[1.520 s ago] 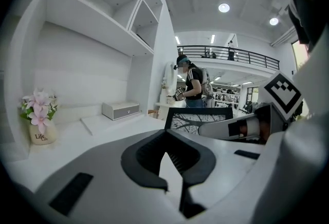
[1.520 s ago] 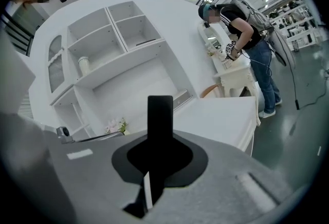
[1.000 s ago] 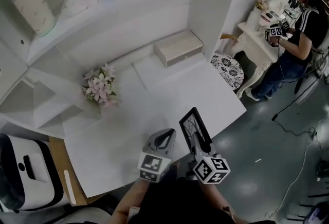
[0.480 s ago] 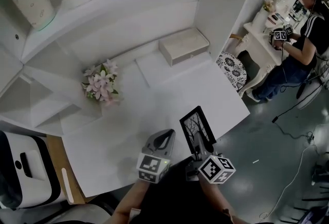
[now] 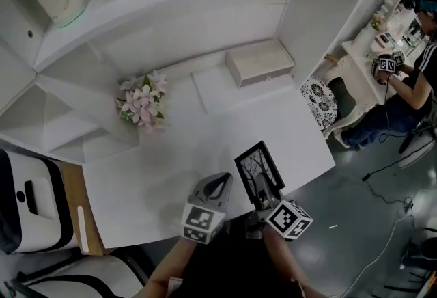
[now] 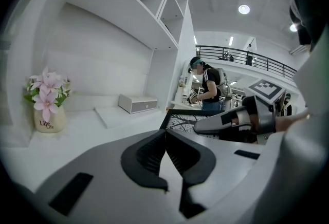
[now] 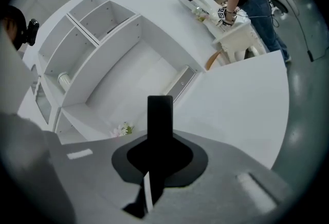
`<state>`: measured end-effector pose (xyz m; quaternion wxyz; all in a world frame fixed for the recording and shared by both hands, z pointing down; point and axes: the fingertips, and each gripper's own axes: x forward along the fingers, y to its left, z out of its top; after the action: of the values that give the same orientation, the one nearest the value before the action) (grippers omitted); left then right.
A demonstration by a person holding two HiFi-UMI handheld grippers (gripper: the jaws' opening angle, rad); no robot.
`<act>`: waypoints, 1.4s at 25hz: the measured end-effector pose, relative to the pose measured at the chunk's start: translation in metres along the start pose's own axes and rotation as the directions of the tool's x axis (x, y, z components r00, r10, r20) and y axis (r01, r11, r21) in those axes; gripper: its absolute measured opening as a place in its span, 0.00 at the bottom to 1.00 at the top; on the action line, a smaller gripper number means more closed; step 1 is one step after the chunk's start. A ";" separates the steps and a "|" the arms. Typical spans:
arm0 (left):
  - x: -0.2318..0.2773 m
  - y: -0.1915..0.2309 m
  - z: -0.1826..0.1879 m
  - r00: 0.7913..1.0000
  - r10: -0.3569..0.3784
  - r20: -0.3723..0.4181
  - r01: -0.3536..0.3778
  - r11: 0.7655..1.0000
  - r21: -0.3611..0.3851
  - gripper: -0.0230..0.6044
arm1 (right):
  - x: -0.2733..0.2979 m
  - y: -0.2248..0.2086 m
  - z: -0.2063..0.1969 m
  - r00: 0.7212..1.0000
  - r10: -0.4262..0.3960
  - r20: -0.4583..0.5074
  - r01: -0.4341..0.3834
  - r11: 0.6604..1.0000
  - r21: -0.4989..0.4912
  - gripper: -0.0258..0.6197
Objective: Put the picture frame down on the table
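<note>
Since a second ago, the frame (image 5: pixel 258 165) in your right gripper (image 5: pixel 262 186) has rolled, so more of its glass side with the branch print faces up in the head view. Your head has swung too (shelves and table (image 5: pixel 171 167) sit further right in that view). The right gripper's jaws are clamped on the frame, which its own view shows edge-on as a black bar (image 7: pixel 160 115) rising from between them. You hold the frame tilted over the table's near edge, by the right corner. Whether its lower edge touches the top I can't tell. Your left gripper (image 5: pixel 220 182) sits just beside it on the left, its jaws pressed together with nothing between them (image 6: pixel 164 133). Flowers (image 5: pixel 142 102) and a box (image 5: pixel 263 63) stand well apart at the back. A person (image 5: pixel 403 85) works at another desk, far right.
</note>
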<state>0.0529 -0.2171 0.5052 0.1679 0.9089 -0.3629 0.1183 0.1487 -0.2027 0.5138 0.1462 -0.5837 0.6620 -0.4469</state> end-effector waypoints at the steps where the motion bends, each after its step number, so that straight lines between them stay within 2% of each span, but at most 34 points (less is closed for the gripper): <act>1: 0.001 0.002 0.000 1.000 0.013 -0.001 -0.013 1.000 -0.004 0.05 | 0.003 -0.002 0.000 1.000 0.007 -0.014 -0.006 1.000 0.016 0.06; 8: 0.006 0.013 -0.003 0.996 0.089 -0.021 -0.090 0.996 -0.017 0.05 | 0.029 -0.021 0.000 0.997 0.018 -0.075 -0.007 0.989 0.144 0.06; 17: 0.019 0.019 -0.010 0.990 0.134 -0.050 -0.135 0.991 -0.013 0.05 | 0.056 -0.037 0.003 0.992 0.048 -0.118 -0.021 0.975 0.223 0.06; 25: 0.027 0.020 -0.020 0.984 0.160 -0.079 -0.162 0.987 -0.019 0.05 | 0.066 -0.050 -0.003 0.986 0.063 -0.153 -0.009 0.942 0.335 0.06; 35: 0.021 0.025 -0.032 0.974 0.196 -0.112 -0.201 0.979 -0.030 0.05 | 0.072 -0.066 -0.015 0.979 0.062 -0.194 0.026 0.906 0.422 0.06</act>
<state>0.0471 -0.2347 0.5476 0.1935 0.8566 -0.4447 0.1762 0.1605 -0.2554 0.5964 0.2051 -0.4835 0.5662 -0.6353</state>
